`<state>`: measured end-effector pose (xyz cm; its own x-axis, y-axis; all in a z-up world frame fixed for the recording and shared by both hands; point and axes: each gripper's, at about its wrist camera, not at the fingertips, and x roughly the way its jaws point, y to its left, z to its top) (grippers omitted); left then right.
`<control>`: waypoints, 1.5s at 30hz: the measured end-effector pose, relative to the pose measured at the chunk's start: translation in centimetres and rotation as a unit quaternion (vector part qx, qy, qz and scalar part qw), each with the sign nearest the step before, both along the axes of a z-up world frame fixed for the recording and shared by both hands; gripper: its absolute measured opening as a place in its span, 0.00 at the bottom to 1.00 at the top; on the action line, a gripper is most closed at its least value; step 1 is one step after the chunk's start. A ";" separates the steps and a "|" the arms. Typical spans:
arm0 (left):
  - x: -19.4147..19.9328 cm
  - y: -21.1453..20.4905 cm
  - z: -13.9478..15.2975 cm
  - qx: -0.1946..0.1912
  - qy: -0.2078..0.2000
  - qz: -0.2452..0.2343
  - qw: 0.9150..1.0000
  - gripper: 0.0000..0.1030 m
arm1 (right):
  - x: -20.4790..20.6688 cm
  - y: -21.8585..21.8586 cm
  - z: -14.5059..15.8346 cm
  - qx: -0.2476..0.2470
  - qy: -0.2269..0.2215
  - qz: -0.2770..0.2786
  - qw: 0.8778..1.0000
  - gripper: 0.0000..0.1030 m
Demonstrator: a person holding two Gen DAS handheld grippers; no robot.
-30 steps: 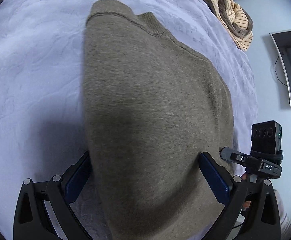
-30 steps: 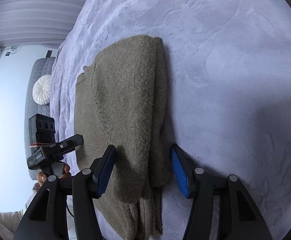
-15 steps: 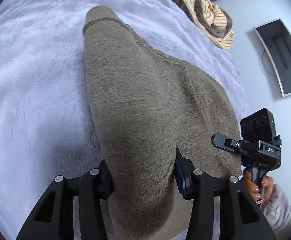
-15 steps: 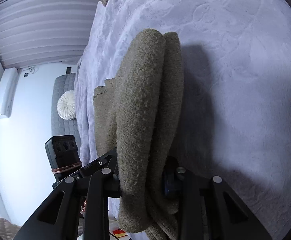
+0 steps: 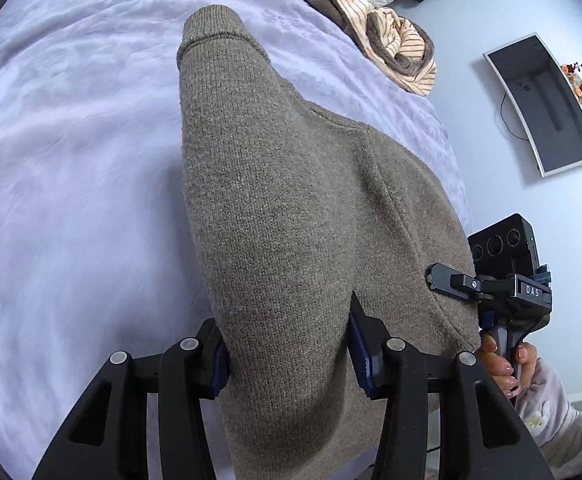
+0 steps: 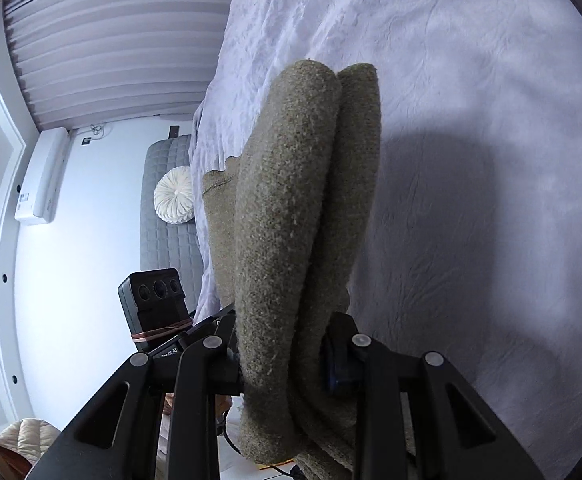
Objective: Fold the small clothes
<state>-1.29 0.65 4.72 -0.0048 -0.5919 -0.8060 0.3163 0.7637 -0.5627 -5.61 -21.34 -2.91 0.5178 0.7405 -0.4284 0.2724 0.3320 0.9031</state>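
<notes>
While the near hem is lifted off the lilac bedspread (image 5: 71, 208), the olive knit sweater (image 5: 291, 208) is pinched at its left corner by the left gripper (image 5: 287, 354) and, bunched double, at its right corner by the right gripper (image 6: 283, 360). Its long axis is seen running straight away from both tools toward the collar, so an equal forward carry by both hands is judged to be called for.
</notes>
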 end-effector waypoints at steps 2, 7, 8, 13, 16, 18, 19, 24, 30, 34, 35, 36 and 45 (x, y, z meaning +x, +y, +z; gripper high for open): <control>-1.1 1.9 0.0 0.011 0.005 0.004 1.000 0.48 | -0.7 1.8 -0.5 0.007 0.005 0.006 1.000 0.29; -4.2 6.3 -1.7 0.034 0.033 0.026 0.999 0.48 | -2.2 6.0 -2.5 0.023 0.028 0.023 0.999 0.29; -4.8 7.0 -2.1 0.041 0.037 0.031 0.998 0.48 | -2.3 6.8 -2.9 0.022 0.032 0.028 0.999 0.29; -7.4 9.6 -5.2 0.059 0.051 0.047 0.996 0.48 | -2.8 9.4 -4.9 0.003 0.056 0.055 0.997 0.29; -8.1 11.2 -6.6 0.073 0.042 0.061 0.995 0.55 | -3.2 9.5 -6.1 -0.025 0.073 0.050 0.996 0.29; -8.2 12.0 -6.7 0.084 0.037 0.071 0.993 0.66 | -3.3 9.0 -6.3 -0.057 0.088 0.041 0.994 0.30; -8.2 12.3 -6.7 0.097 0.031 0.076 0.992 0.79 | -3.3 8.8 -6.1 -0.084 0.095 0.040 0.991 0.30; -8.3 14.6 -4.8 0.145 -0.018 0.100 0.984 0.81 | -3.6 7.8 -3.8 -0.206 0.123 0.037 0.970 0.46; -8.8 15.1 -2.7 0.162 -0.037 0.094 0.982 0.46 | -4.3 7.7 1.3 -0.287 0.112 0.016 0.951 0.13; -9.7 12.1 -1.3 0.134 -0.050 0.060 0.988 0.46 | -5.7 9.3 3.6 -0.291 0.077 0.048 0.953 0.09; -10.0 11.1 -1.2 0.129 -0.049 0.050 0.989 0.46 | -6.6 9.9 3.6 -0.297 0.071 0.062 0.950 0.09; -10.2 10.0 -1.4 0.128 -0.045 0.044 0.990 0.46 | -6.4 11.0 3.7 -0.307 0.067 0.079 0.946 0.09; -12.0 9.0 -4.7 0.155 -0.021 0.034 0.987 0.46 | -7.8 12.2 -1.7 -0.395 0.142 0.122 0.900 0.05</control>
<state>-13.29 9.68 -0.01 0.0636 -0.3144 -0.9471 0.2757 0.9177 -0.2861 -13.43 -9.11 -4.63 0.1680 0.2244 -0.9599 0.2872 0.9204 0.2654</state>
